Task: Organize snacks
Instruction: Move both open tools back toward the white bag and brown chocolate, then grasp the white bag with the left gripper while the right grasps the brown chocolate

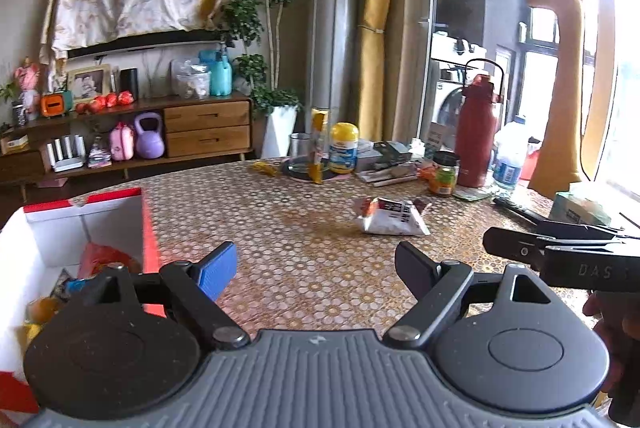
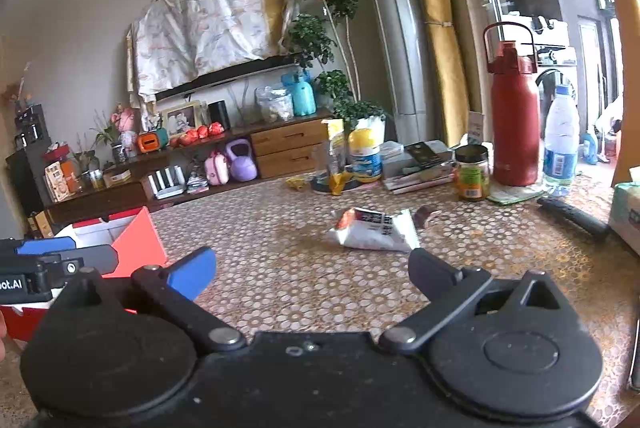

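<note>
A white snack packet (image 1: 390,217) with red and black print lies flat on the patterned table (image 1: 280,220), ahead and to the right of my left gripper (image 1: 316,266), which stands open with nothing between its fingers. At the left is a red and white box (image 1: 80,224) holding several snacks. In the right wrist view the same packet (image 2: 374,230) lies just beyond my right gripper (image 2: 314,270), also open and holding nothing. A small dark wrapper (image 2: 426,215) sits right of the packet. The box (image 2: 132,240) shows at the left.
Along the table's far side stand a red flask (image 2: 514,120), a water bottle (image 2: 560,144), a green-labelled jar (image 2: 473,177), a yellow-capped tub (image 2: 364,154), books (image 2: 420,164) and a black remote (image 2: 572,215). A tissue pack (image 1: 580,208) lies at the right edge.
</note>
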A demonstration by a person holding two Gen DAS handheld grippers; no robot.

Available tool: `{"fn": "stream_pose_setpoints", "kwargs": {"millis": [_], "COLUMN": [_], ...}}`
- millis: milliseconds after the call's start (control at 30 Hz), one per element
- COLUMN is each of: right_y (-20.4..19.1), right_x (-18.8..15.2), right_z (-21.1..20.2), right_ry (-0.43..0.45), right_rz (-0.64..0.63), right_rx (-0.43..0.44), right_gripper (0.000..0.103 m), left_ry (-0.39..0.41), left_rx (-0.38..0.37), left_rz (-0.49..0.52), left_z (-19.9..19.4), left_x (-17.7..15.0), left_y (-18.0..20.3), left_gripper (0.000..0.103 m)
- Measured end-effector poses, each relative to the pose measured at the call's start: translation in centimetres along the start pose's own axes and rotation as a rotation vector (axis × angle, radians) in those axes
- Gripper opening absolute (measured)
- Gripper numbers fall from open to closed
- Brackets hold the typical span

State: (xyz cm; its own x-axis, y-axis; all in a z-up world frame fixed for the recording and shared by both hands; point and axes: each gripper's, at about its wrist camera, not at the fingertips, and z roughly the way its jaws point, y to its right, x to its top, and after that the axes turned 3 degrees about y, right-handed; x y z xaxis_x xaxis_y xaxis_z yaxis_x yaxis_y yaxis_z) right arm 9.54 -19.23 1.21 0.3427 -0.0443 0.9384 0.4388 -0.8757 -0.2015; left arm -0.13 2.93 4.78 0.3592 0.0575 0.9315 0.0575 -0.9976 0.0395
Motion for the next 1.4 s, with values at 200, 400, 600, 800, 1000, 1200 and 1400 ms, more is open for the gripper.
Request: {"fn": "stream_pose_setpoints", "kwargs": {"millis": [200,400,600,800,1000,1200,1400], "right_y": [1.2,2.2,4.0,5.7,7.9,10.2,11.6], "right_x": [-0.1,0.0,0.2,0.5,1.0,1.9,2.2], "right_z": [0.2,0.8,1.7,3.1,5.7,8.3,10.5], "right_ry": [0.004,0.005,0.018,0.035,0.002,-0.014,-0.035], "right_rz": [0.003,-0.013,-0.003,-0.002,-0.004,0.019,0.025], "right_rx": [0.001,-0.032,-0.061,-0.074,-0.105,-0.119,-0.127], "right_gripper": [0.103,0.103,0.103,0.103,0.103,0.103,0.103], "left_ry": [-0.002,-0.004,-0.009,-0.051,-0.101,-0.135,-0.166], "left_rx": [-0.031,-0.062,-0.086,-0.106,-0.133,-0.141,-0.147], "left_rz": [0.021,0.036,0.056,0.07,0.073,0.059,0.046], "left_z": [2.1,4.7,8.0,12.5,17.4,22.3,26.9], "left_x": [0.2,0.8,1.1,1.3,1.0,1.3,1.6], "left_y": [1.4,2.6,3.5,4.5,5.5,6.1,6.2], "left_gripper": [0.086,0.086,0.086,0.086,0.086,0.086,0.086]}}
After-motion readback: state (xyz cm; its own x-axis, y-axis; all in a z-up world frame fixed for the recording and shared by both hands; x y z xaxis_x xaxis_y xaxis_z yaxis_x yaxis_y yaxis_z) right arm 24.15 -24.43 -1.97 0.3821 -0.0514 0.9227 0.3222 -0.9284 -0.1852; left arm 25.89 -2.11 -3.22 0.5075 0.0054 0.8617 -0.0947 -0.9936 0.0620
